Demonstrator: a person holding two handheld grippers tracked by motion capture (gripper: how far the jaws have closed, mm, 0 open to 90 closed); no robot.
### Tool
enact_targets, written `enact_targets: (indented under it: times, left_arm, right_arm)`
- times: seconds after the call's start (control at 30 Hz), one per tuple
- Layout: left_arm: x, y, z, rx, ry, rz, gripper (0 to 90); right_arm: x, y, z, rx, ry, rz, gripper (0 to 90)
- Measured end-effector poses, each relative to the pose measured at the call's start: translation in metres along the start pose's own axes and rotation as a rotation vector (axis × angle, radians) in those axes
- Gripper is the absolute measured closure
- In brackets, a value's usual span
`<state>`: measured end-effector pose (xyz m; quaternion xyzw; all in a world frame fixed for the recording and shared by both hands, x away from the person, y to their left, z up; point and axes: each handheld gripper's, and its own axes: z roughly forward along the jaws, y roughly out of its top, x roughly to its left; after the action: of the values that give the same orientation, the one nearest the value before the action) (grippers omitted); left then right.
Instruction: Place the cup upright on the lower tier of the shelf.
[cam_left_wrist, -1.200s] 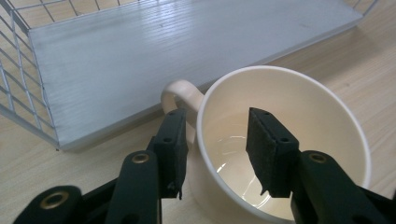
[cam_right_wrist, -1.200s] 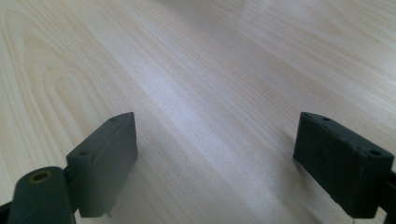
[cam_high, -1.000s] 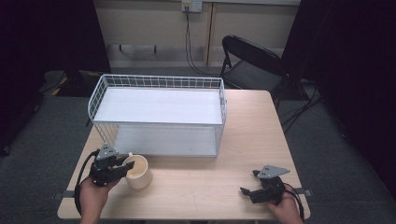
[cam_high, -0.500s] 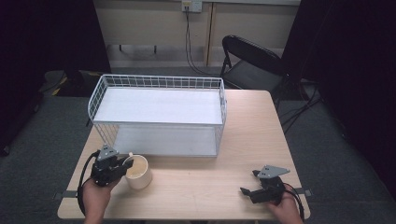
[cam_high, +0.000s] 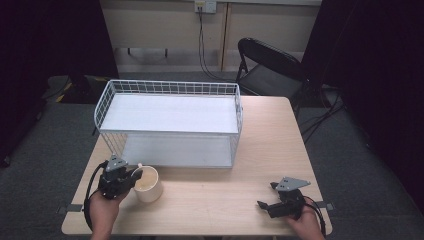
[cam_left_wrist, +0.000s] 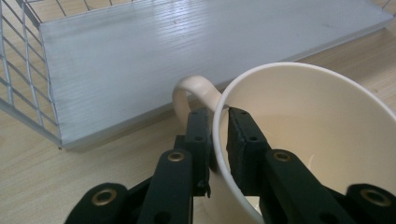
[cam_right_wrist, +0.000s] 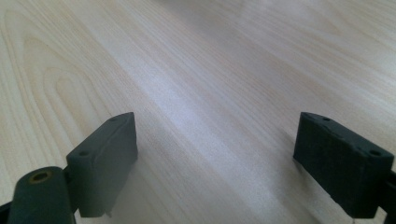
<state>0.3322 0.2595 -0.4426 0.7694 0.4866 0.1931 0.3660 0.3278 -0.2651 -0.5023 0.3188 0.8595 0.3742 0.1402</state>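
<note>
Your left gripper (cam_high: 131, 178) has its fingers (cam_left_wrist: 198, 140) closed down on the rim wall of the cream mug (cam_high: 148, 184), one finger outside just beside the handle (cam_left_wrist: 191, 91), the other inside the bowl. Mug stands upright on the counter (cam_high: 225, 200), near its front left corner, just in front of the white wire basket (cam_high: 170, 122). Key relation: the basket's lower shelf (cam_left_wrist: 187, 51) lies directly ahead of your left fingers, along their line, with its open front facing the mug; mug's axis is vertical. Likely next move: lift and carry forward, keeping the rim level. Your right gripper (cam_high: 267, 204) rests well apart at the front right, fingers (cam_right_wrist: 105, 158) wide open, holding nothing. Left hand is far nearer
</note>
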Motion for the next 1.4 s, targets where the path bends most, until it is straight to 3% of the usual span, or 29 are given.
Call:
enact_targets:
  times: [0.43, 0.57, 1.07, 1.4]
  left_arm:
    - [0.001, -0.001, 0.0, -0.008, -0.003, -0.008, 78.9]
    - [0.0, -0.001, 0.0, -0.006, 0.003, 0.011, 79.3]
    - [0.0, -0.001, -0.004, -0.018, 0.062, 0.016, 82.0]
    - [0.003, 0.002, -0.013, -0.069, 0.082, -0.029, 82.1]
  right_arm:
    - [0.0, 0.0, 0.0, 0.0, 0.0, 0.0, 12.8]
    - [0.0, 0.0, 0.0, 0.0, 0.001, 0.0, 12.7]
    - [0.0, 0.0, 0.0, 0.0, 0.0, 0.0, 12.7]
    - [0.0, 0.0, 0.0, -0.001, 0.0, -0.002, 12.7]
